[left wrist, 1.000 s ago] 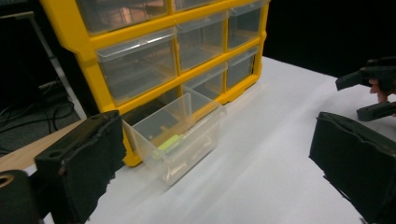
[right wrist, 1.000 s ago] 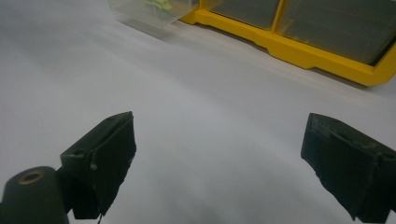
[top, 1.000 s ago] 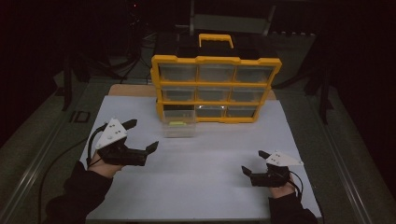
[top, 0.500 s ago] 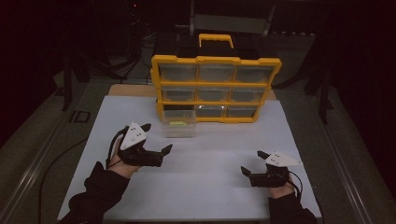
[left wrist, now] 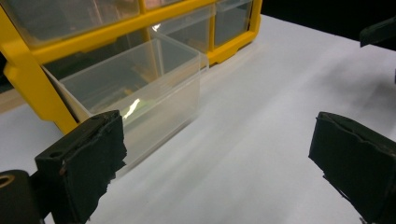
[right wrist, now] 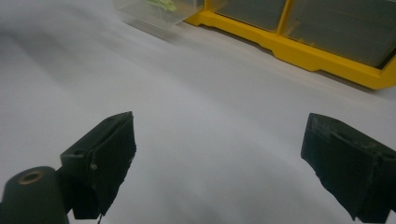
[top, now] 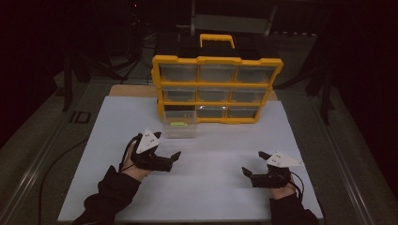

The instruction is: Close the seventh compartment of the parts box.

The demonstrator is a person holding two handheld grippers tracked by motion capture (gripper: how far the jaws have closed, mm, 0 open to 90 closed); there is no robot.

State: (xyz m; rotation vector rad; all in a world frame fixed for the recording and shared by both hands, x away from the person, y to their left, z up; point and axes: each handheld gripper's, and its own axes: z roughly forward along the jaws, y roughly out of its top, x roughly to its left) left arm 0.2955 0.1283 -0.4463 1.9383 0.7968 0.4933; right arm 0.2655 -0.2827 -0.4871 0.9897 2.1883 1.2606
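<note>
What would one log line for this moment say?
left claw: open, near pulled-out drawer | right claw: open, over white board | drawer: holds green item

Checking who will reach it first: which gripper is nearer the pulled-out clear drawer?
Left. The left gripper sits just in front of the clear drawer; the right gripper is farther off, toward the mat's right side.

One yellow organiser cabinet [top: 217,89] stands on one white board [top: 94,140]; it holds nine clear drawers in three rows of three, eight of them pushed in; one drawer [top: 179,127], bottom left, is pulled out; one yellow-green item [top: 177,124] lies inside it; two handheld grippers, left gripper [top: 172,160] and right gripper [top: 248,173], each show two black jaws spread wide.
</note>
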